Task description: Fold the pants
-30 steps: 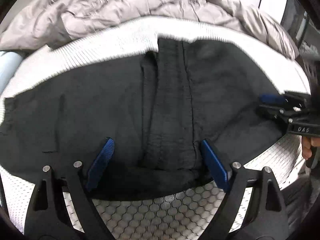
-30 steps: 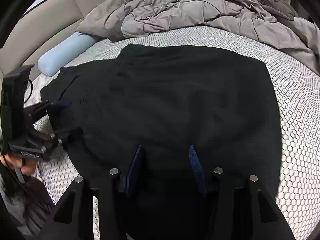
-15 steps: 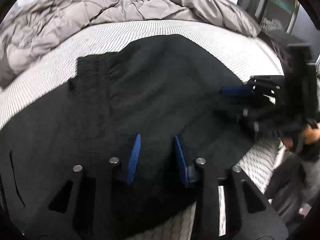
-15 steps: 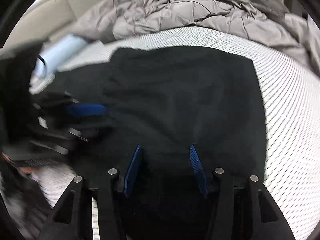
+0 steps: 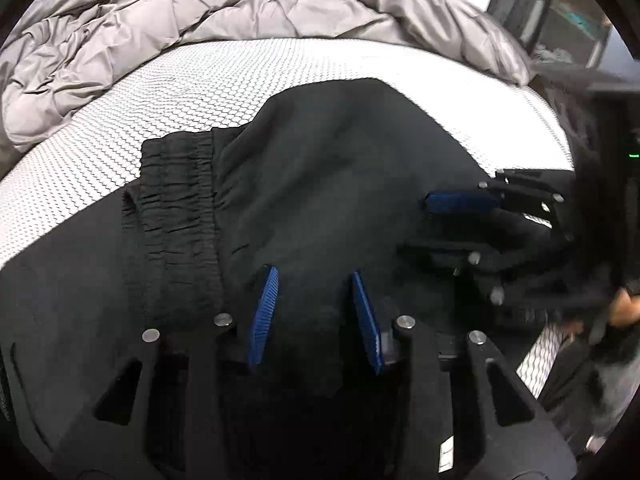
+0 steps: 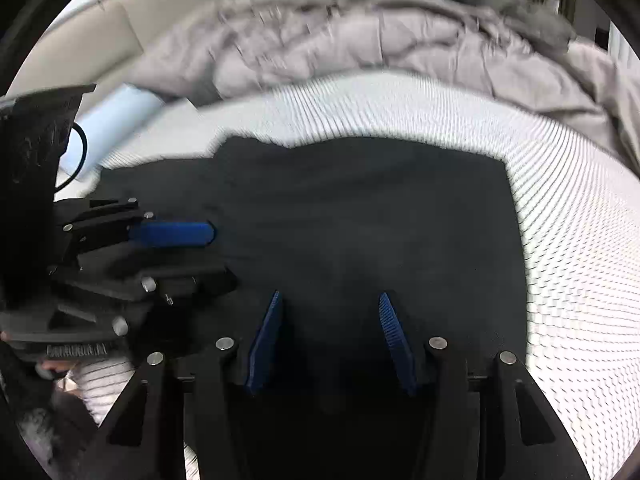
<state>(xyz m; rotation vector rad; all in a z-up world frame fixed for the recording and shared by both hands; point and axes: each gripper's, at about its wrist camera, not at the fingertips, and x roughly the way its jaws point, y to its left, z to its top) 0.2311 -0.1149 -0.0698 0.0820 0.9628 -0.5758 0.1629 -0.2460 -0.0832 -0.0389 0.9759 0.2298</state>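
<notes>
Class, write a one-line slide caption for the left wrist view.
Left gripper pinching black pants on a white mesh mattress, right gripper alongside, grey duvet behind.

- Bare mattress (image 5: 280,76) beyond the black pants (image 5: 340,168) lay open to a gripper.
- A rumpled grey duvet (image 5: 180,12) blocked the far edge.
- A pale bolster (image 6: 116,120) closed one corner.

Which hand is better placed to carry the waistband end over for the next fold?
Left, probably. The left gripper grips black pants beside the elastic waistband; the right gripper grips plain cloth, farther away.
</notes>
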